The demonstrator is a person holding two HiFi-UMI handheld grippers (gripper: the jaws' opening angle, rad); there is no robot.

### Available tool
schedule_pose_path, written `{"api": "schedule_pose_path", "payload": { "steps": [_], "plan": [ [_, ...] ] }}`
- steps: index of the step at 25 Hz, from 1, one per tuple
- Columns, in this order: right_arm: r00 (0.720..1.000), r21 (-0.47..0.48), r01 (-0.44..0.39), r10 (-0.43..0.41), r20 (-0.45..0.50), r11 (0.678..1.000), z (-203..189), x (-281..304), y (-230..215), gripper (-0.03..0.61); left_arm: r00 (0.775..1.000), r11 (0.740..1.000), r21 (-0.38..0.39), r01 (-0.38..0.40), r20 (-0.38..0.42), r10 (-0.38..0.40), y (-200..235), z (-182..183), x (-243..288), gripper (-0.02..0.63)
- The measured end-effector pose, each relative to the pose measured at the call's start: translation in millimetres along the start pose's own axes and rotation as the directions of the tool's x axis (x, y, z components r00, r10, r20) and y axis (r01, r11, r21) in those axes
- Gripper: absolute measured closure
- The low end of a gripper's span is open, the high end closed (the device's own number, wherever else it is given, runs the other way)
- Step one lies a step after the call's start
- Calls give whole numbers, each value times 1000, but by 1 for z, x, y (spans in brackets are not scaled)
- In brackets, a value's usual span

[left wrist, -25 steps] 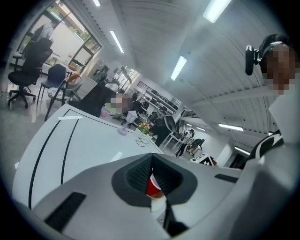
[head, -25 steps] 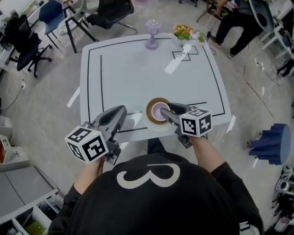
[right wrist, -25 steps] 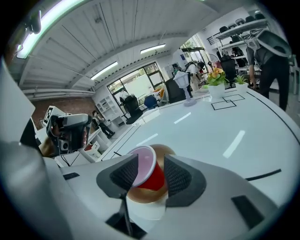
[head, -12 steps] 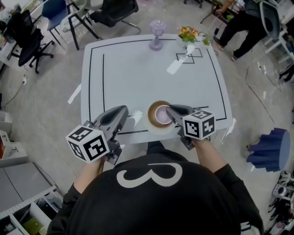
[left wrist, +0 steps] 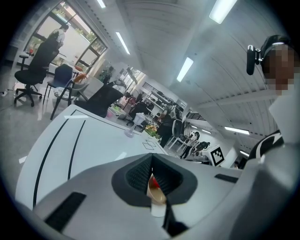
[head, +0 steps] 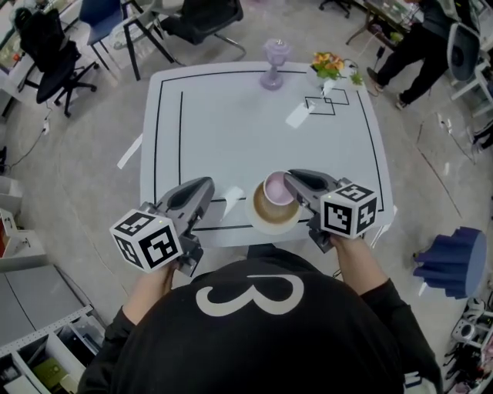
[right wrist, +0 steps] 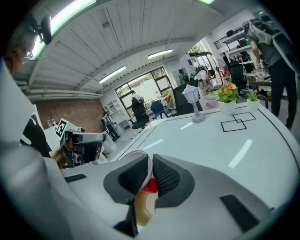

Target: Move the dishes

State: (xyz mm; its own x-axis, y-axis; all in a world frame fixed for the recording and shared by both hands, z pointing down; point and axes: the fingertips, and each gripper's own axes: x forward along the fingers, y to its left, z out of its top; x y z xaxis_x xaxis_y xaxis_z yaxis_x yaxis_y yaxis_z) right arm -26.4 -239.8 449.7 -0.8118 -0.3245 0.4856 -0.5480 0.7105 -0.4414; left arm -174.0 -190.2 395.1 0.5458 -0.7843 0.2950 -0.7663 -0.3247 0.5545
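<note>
1. Two claws are in play. The right gripper point(head: 291, 178), its jaws just closed, pinches the rim of the small pale-pink bowl point(head: 276, 187), which looks raised over the far side of the round brown white-rimmed plate point(head: 271, 214).
2. To that plate's left, the left gripper point(head: 204, 185) hangs with its jaws pressed together on nothing.
3. This looks like the lifting step. Next, the bowl needs carrying clear of the plate, kept level.

Fluorescent ceiling strips point(left wrist: 220, 10) light the room brightly and evenly, and a window point(left wrist: 70, 44) adds slightly blown-out daylight. The white table point(head: 231, 131) shows pale glare streaks and only faint shadows. Both gripper views bend and darken at their edges. The right gripper point(right wrist: 151, 161) and the cup point(right wrist: 136, 153) rim it pinches look soft, perhaps from nearness.
</note>
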Motion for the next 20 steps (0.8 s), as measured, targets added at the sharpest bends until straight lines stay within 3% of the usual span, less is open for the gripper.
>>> {"api": "schedule_pose_path", "payload": {
  "steps": [9,20],
  "plan": [
    [1000,-45,0,2,31,999,35,16,-10,534,999,999,-23,-26,27,26,14,9,5,611],
    [996,25,90,-91,6,996,32,56,-65,533,998,996,-59,-63,13,64,23,2,2,611]
  ]
}}
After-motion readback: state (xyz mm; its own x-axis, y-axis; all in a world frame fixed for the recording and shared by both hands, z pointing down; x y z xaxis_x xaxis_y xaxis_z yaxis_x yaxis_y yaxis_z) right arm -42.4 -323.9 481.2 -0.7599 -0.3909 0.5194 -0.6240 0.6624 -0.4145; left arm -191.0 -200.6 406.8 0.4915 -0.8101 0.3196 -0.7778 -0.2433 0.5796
